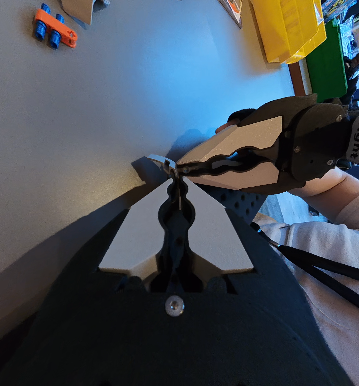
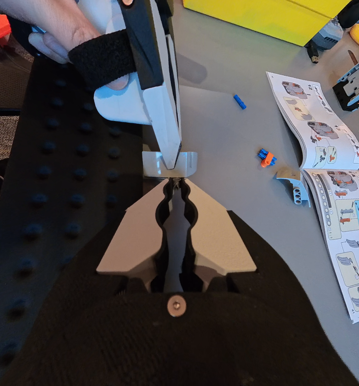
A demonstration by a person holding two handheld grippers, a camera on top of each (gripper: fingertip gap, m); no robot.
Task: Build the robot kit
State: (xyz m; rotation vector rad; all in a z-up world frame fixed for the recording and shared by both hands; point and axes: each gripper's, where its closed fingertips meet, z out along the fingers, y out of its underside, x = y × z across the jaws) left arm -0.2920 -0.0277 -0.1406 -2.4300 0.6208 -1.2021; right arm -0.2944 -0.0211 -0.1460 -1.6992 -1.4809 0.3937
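Observation:
My left gripper [image 1: 175,180] is shut on a light grey curved panel piece [image 1: 156,159] and holds it above the grey table [image 1: 90,125]. My right gripper [image 2: 176,182] is shut on a small grey pin [image 2: 176,183], with the pin's tip against the panel's edge. In the left wrist view the right gripper [image 1: 178,166] comes in from the right with the pin [image 1: 185,169] between its tips. In the right wrist view the left gripper [image 2: 171,165] comes down from above, clamped on the middle of the panel [image 2: 188,164].
An orange connector with blue pins [image 2: 267,159], a loose blue pin [image 2: 239,101] and another grey panel [image 2: 293,188] lie beside an open instruction booklet [image 2: 331,146]. A yellow bin [image 2: 258,14] stands behind. A black studded board [image 2: 70,167] lies left. A part-built model [image 2: 354,87] stands far right. My left and right fingertips are right by each other.

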